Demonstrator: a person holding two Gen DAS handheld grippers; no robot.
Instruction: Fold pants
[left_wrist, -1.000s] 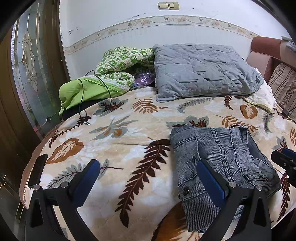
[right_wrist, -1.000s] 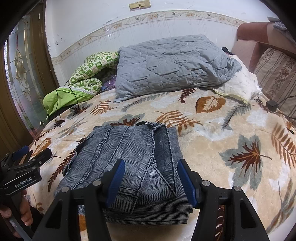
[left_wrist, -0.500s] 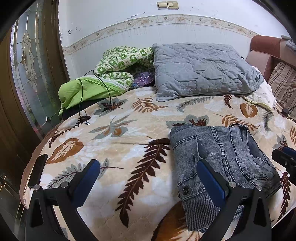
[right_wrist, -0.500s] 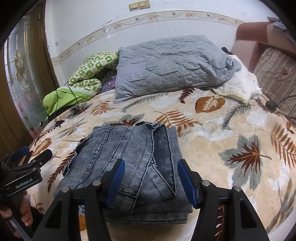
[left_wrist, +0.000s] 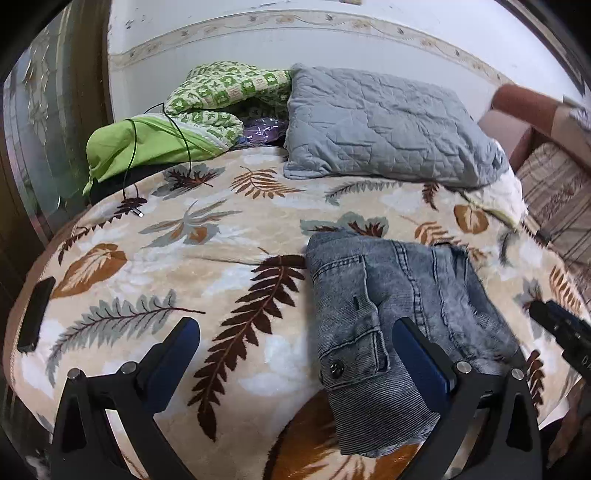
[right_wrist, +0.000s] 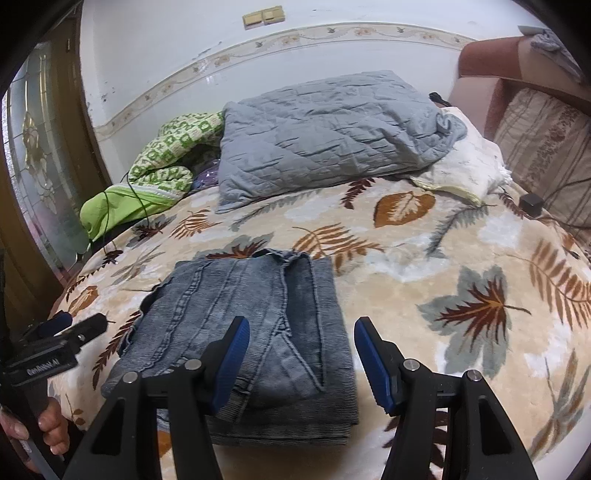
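**Mei:** Pants are lying as a compact denim stack on the leaf-print blanket, toward the near edge of the bed, well short of the grey pillow. The folding itself is looking close to done.

**Tom:** And the tongs? The left gripper is hovering with its fingers spread wide, one blue pad over the waistband corner near the button, the other over bare blanket. It is gripping nothing.

**Mei:** The right gripper is likewise released, its pads apart above the stack's near right part, holding no cloth. Whether either is touching the denim is hard to tell.

**Tom:** So the step in hand is probably tidying. The top layer is sitting askew, with a diagonal seam running across it and the lower layer showing along the near edge.

**Mei:** For a neat result, the person is probably wanting to press down flat and smooth outward rather than pinch, since lifting one layer risks dragging the fold open.

**Tom:** Also, the stack is resting near the blanket's edge, so any nudging is best aimed away from it.
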